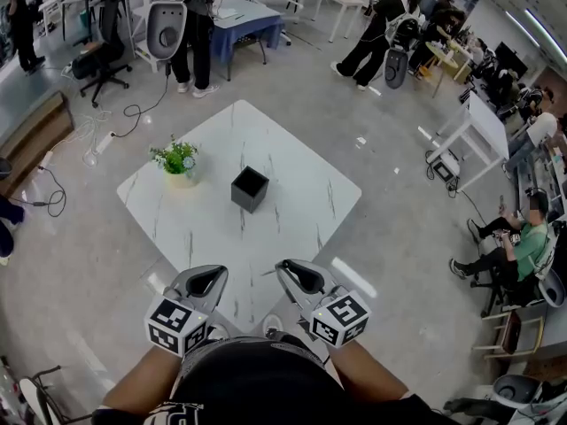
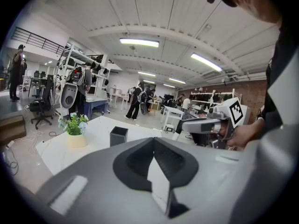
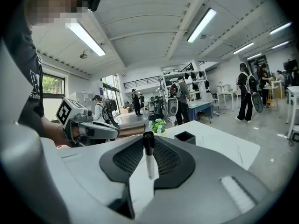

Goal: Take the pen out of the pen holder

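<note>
The black square pen holder [image 1: 250, 188] stands near the middle of the white marble table [image 1: 301, 162], and nothing pokes out of its open top. It also shows small and far off in both gripper views [image 2: 118, 136] [image 3: 185, 136]. My right gripper [image 1: 299, 277] [image 3: 148, 141] is held close to my body, shut on a white pen with a black cap [image 3: 148, 157] that stands up between its jaws. My left gripper [image 1: 204, 282] [image 2: 153, 143] hangs beside it at the table's near corner, shut with nothing in it.
A small potted plant [image 1: 177, 160] sits on the table left of the holder. Around the table are grey floor, cables [image 1: 133, 111], office chairs and white desks [image 1: 483, 127]. Several people stand or sit at the room's edges.
</note>
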Tool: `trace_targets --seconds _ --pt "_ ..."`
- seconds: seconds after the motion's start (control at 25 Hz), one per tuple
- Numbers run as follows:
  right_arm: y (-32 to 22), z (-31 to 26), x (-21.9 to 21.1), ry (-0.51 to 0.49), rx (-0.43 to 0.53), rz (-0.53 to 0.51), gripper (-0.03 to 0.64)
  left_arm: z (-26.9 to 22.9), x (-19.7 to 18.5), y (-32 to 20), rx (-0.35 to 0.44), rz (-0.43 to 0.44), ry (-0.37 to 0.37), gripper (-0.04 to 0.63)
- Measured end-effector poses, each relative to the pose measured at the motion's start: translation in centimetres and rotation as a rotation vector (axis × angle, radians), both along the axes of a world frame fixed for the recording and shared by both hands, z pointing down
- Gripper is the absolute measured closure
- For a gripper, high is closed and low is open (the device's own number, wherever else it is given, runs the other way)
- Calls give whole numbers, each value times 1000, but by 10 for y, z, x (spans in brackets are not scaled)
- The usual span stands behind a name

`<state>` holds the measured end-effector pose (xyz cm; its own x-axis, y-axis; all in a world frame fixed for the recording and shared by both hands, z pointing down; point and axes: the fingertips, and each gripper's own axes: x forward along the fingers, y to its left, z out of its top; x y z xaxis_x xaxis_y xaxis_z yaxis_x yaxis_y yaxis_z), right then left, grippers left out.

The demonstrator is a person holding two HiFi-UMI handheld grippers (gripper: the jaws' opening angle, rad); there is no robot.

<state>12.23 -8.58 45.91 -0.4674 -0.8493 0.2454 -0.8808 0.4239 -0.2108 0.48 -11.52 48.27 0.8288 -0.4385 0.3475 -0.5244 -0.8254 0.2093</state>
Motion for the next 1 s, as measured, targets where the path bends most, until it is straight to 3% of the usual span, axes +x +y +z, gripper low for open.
trace_targets --seconds 1.0 --pt "-1 1 -1 -11 2 0 552 1 2 0 -1 1 2 538"
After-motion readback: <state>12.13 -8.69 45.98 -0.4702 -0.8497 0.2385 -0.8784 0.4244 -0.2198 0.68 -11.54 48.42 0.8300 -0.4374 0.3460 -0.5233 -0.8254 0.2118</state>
